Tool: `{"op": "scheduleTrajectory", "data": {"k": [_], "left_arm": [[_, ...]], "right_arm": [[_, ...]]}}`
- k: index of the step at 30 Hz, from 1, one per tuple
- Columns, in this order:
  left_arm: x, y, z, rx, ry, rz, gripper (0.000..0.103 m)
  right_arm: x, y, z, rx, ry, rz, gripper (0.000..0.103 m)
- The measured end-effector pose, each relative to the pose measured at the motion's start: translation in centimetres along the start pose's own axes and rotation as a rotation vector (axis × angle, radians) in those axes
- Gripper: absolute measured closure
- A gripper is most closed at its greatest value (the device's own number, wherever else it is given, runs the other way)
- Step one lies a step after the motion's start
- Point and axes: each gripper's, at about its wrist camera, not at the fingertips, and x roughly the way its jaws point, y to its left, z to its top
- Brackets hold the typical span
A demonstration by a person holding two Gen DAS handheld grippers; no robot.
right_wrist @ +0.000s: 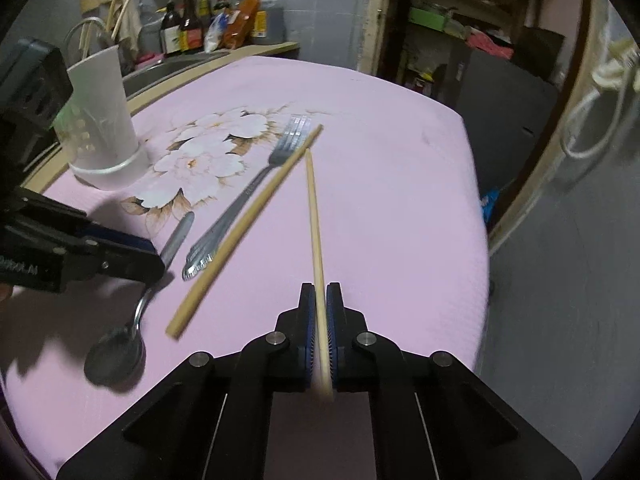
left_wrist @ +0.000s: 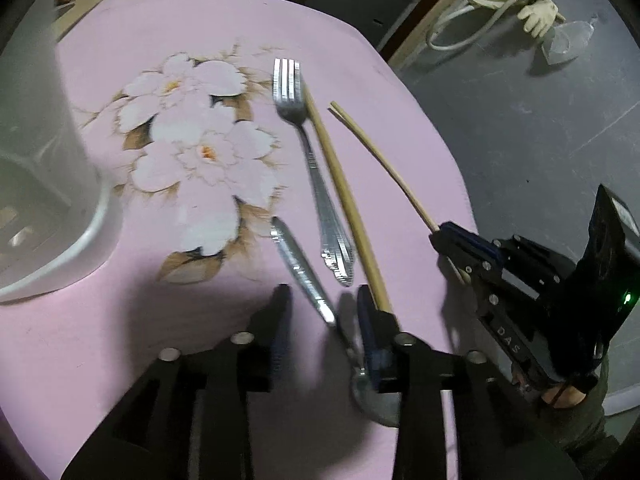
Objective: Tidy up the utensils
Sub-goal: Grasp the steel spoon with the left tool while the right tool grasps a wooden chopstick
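Observation:
A metal fork (left_wrist: 316, 168) and a wooden chopstick (left_wrist: 344, 200) lie side by side on the pink flowered table (left_wrist: 180, 40). A metal spoon (left_wrist: 300, 268) lies in front of them, its handle between the fingers of my left gripper (left_wrist: 324, 300), which is open around it. My right gripper (right_wrist: 319, 300) is shut on a second chopstick (right_wrist: 314, 208) and holds it pointing away over the table. This gripper also shows in the left wrist view (left_wrist: 448, 236). The white utensil cup (right_wrist: 104, 120) stands at the table's left.
Bottles (right_wrist: 192, 20) and a sink stand behind the table. The table's right edge (right_wrist: 476, 240) drops to a grey floor with a hose and gloves (left_wrist: 520, 4). The left gripper's body (right_wrist: 80, 252) sits at the left in the right wrist view.

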Motion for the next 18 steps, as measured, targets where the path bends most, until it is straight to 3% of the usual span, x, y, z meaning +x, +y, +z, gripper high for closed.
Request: {"op": "scheduleTrajectory", "data": {"k": [6, 8, 10, 18], "left_arm": [[1.3, -1.5, 0.8, 0.083, -0.005, 0.077, 0.071], [1.4, -1.8, 0.8, 0.125, -0.023, 0.113, 0.085], [1.9, -2.1, 1.2, 0.165, -0.037, 0.142, 0.09], [1.9, -0.5, 1.5, 0.201, -0.023, 0.157, 0.096]], "right_arm": [[-0.7, -0.4, -0.8, 0.031, 0.0, -0.006, 0.1], [-0.6, -0.3, -0.8, 0.032, 0.002, -0.005, 0.1], [-0.6, -0.2, -0.8, 0.032, 0.005, -0.004, 0.1], [-0.5, 0.1, -0.7, 0.021, 0.02, -0.005, 0.099]]}}
